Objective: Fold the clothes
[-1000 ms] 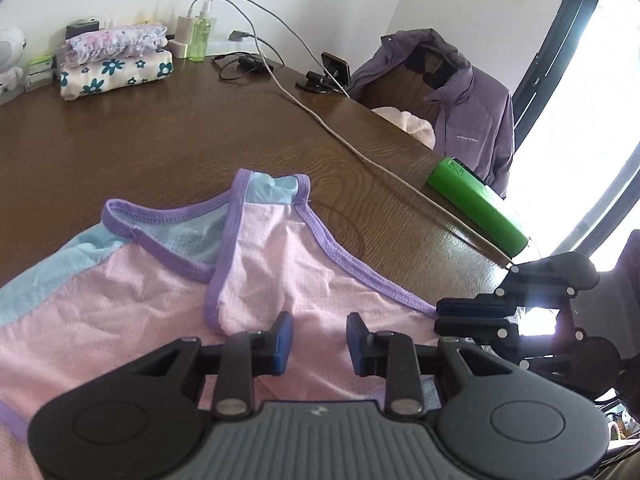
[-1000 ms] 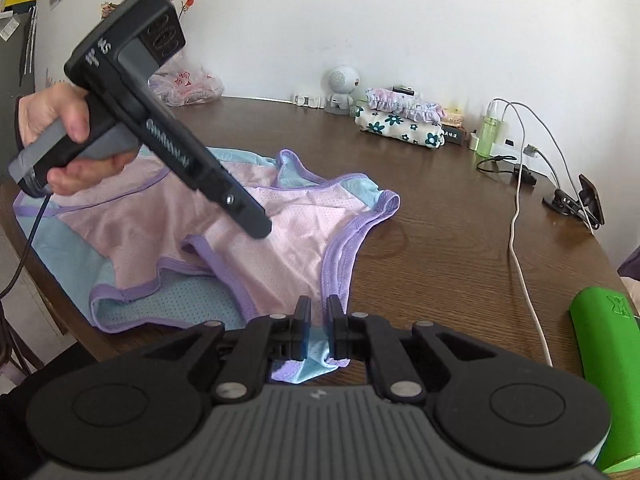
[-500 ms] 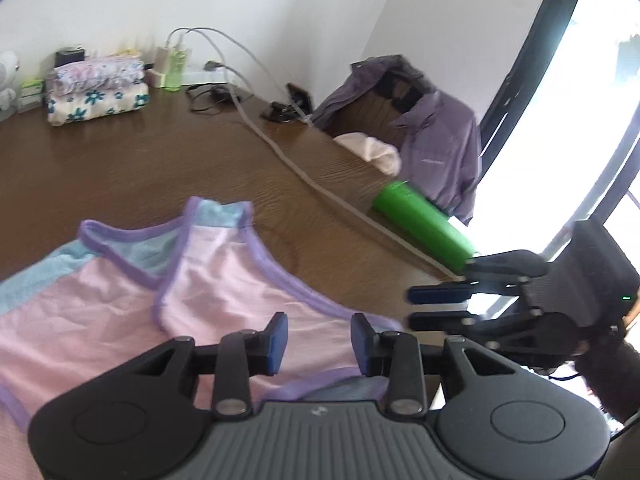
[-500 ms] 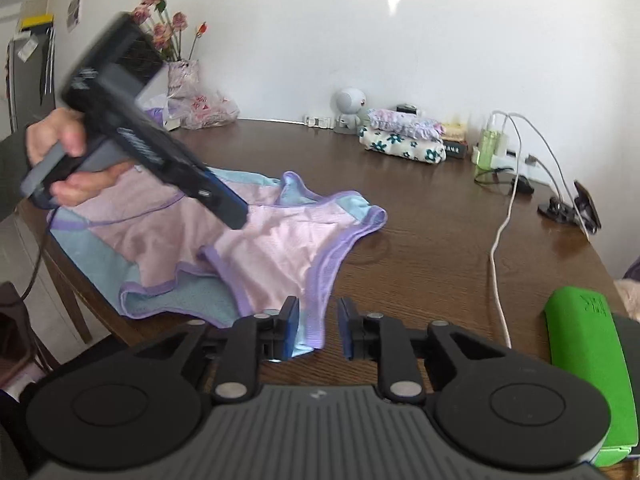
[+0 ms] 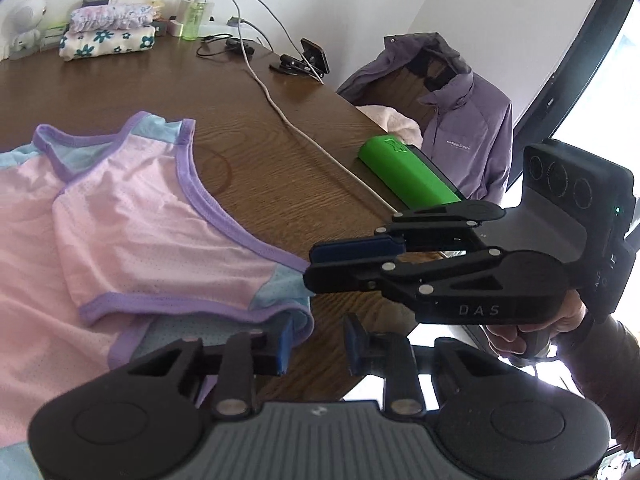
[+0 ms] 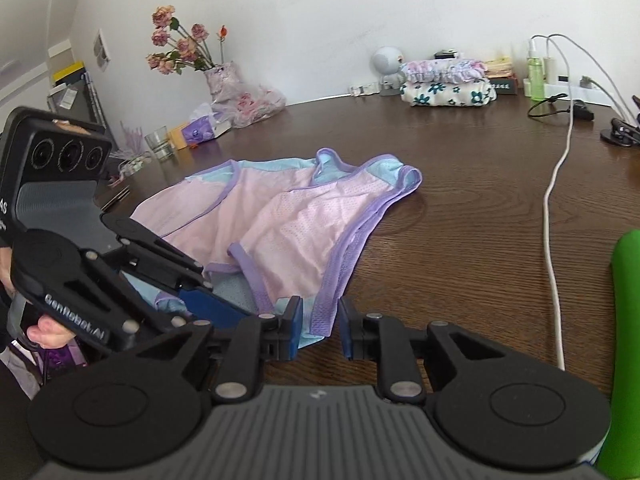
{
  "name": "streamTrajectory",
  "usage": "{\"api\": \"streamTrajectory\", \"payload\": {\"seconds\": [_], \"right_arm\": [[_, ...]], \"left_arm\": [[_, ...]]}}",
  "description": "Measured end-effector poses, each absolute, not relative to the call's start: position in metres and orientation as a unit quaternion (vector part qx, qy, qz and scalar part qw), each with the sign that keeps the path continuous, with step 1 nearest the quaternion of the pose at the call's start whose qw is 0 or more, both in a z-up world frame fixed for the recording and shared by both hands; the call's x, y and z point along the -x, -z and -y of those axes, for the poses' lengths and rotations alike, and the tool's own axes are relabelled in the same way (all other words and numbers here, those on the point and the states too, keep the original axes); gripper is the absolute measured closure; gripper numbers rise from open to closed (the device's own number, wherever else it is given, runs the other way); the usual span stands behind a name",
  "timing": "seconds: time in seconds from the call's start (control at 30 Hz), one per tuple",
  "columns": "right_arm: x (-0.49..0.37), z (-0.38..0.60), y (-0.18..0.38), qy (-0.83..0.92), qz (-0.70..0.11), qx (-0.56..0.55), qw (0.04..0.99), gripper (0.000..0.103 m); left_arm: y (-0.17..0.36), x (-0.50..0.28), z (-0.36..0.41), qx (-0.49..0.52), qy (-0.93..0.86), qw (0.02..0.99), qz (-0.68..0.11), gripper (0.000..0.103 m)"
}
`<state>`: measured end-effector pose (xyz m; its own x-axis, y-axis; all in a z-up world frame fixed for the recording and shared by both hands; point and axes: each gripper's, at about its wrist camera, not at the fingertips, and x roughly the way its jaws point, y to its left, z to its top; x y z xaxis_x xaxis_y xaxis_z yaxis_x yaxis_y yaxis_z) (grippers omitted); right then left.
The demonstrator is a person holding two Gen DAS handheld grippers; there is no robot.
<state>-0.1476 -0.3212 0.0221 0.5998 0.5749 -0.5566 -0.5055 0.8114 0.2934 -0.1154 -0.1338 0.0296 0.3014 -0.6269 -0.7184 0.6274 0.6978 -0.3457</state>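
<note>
A pink mesh tank top [image 5: 140, 232] with purple trim and light blue panels lies on the brown table [image 5: 256, 140], one side folded over. It also shows in the right wrist view [image 6: 296, 220]. My left gripper [image 5: 316, 344] is open and empty, just off the garment's near corner by the table edge. My right gripper [image 6: 318, 328] is open, its jaws either side of the light blue hem corner [image 6: 316, 330], not closed on it. It shows from the side in the left wrist view [image 5: 316, 256], and the left gripper shows in the right wrist view [image 6: 216, 300].
A green roll [image 5: 404, 172] and a white cable [image 5: 304, 136] lie to the right of the garment. Folded floral clothes [image 6: 446, 82] sit at the far edge. A chair with a purple jacket [image 5: 460, 120] stands beside the table. A vase of flowers [image 6: 216, 76] and a glass [image 6: 158, 144] stand far left.
My right gripper has opened and let go of the hem corner, which now lies on the table. My left gripper has drawn back toward the near corner, close beside the right one.
</note>
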Motion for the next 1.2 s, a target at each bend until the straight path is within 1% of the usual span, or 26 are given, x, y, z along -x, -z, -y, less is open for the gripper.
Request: {"api": "streamTrajectory", "payload": {"seconds": [0.03,0.07,0.1,0.3,0.33,0.43,0.53,0.57,0.6,0.63,0.67,0.8,0.97,1.1,1.17,1.2], "right_arm": [[0.147,0.320,-0.021,-0.306,-0.331,-0.051,0.891,0.087],[0.146,0.320,-0.020,-0.309,-0.332,-0.051,0.890,0.090],[0.145,0.321,-0.019,-0.312,-0.333,-0.054,0.888,0.092],[0.141,0.327,-0.014,-0.310,-0.336,-0.054,0.888,0.095],[0.140,0.329,-0.014,-0.305,-0.334,-0.054,0.890,0.097],[0.140,0.331,-0.013,-0.302,-0.332,-0.053,0.892,0.097],[0.143,0.329,-0.017,-0.305,-0.328,-0.044,0.893,0.096],[0.145,0.328,-0.020,-0.306,-0.324,-0.040,0.894,0.094],[0.147,0.329,-0.023,-0.304,-0.318,-0.038,0.897,0.093],[0.149,0.329,-0.027,-0.303,-0.311,-0.035,0.900,0.093],[0.152,0.328,-0.030,-0.300,-0.304,-0.032,0.904,0.093],[0.157,0.316,-0.036,-0.309,-0.290,-0.017,0.906,0.093],[0.163,0.300,-0.017,-0.300,-0.310,0.033,0.902,0.093],[0.167,0.301,-0.024,-0.291,-0.305,0.034,0.906,0.092],[0.164,0.299,-0.031,-0.290,-0.289,0.022,0.912,0.086],[0.161,0.298,-0.032,-0.289,-0.286,0.018,0.913,0.085]], "left_arm": [[-0.029,0.115,0.136,0.001,0.382,0.808,-0.448,0.080],[-0.028,0.114,0.137,0.002,0.375,0.810,-0.451,0.088],[-0.026,0.113,0.137,0.009,0.369,0.810,-0.456,0.100],[-0.026,0.121,0.135,0.012,0.349,0.822,-0.450,0.103],[-0.026,0.123,0.135,0.010,0.350,0.823,-0.447,0.103],[-0.026,0.133,0.138,-0.013,0.357,0.827,-0.434,0.103],[-0.026,0.138,0.137,-0.025,0.368,0.829,-0.421,0.099],[-0.027,0.138,0.136,-0.026,0.376,0.824,-0.423,0.093],[-0.029,0.138,0.133,-0.026,0.387,0.817,-0.426,0.083],[-0.030,0.138,0.131,-0.026,0.397,0.811,-0.429,0.077],[-0.032,0.138,0.129,-0.025,0.408,0.804,-0.432,0.068],[-0.045,0.130,0.113,0.002,0.435,0.796,-0.421,0.067],[-0.058,0.103,0.097,-0.031,0.355,0.846,-0.398,0.067],[-0.052,0.088,0.104,-0.057,0.335,0.857,-0.387,0.067],[-0.045,0.084,0.106,-0.069,0.341,0.853,-0.388,0.067],[-0.042,0.084,0.108,-0.074,0.342,0.851,-0.391,0.067]]}}
